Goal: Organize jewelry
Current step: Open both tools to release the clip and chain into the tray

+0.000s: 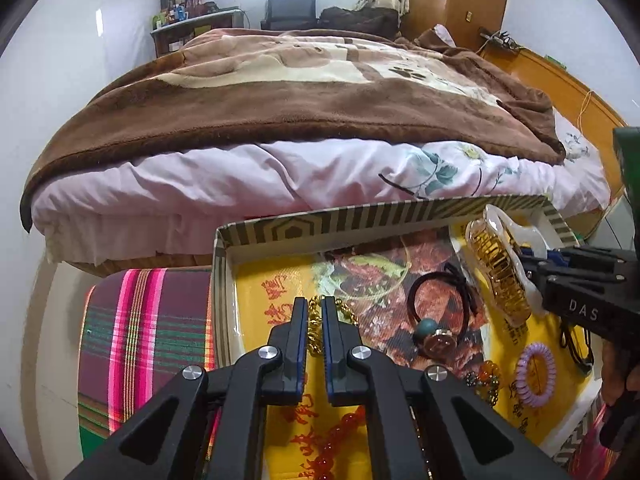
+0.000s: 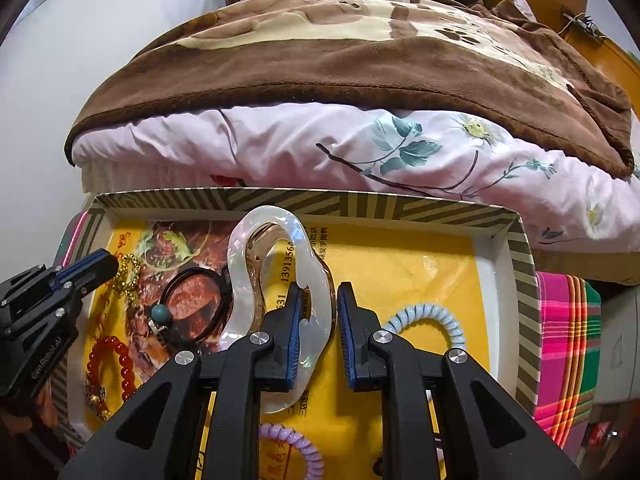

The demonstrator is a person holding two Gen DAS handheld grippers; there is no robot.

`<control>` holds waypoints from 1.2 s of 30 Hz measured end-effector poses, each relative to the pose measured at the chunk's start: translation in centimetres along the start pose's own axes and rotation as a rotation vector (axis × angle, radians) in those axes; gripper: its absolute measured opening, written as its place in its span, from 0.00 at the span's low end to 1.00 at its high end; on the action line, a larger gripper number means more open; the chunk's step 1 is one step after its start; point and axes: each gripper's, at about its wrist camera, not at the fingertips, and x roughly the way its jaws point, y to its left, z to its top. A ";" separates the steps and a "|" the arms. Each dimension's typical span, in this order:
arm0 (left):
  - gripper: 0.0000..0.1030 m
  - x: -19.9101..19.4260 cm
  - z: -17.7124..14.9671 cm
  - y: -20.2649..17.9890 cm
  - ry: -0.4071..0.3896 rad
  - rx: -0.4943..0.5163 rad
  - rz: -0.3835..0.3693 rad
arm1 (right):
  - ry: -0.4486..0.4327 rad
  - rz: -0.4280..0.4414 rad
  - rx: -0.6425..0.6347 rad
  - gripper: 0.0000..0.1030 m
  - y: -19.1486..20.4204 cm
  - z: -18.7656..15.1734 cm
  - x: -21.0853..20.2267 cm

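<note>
Right gripper part-open astride pearly hair claw, long axis running away toward box wall; left gripper clamped on gold chain.

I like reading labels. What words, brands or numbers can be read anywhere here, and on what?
"DAS": right claw body, rest cut off.
"GenRobot.AI": left claw body.
"1391356…": yellow printed sheet lining the box; the last digits are hidden.
Red Chinese characters on the sheet: too distorted to read.
</note>
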 end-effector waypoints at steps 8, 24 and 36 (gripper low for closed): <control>0.36 0.1 -0.1 0.1 0.009 -0.012 0.014 | -0.020 -0.003 0.000 0.29 0.0 0.0 -0.4; 0.66 -2.1 -1.0 -0.8 -0.019 0.004 0.014 | -0.066 0.029 0.026 0.44 -0.1 -0.7 -2.9; 0.68 -9.8 -5.1 -2.4 -0.123 0.024 0.016 | -0.133 0.093 0.028 0.45 0.3 -4.5 -8.7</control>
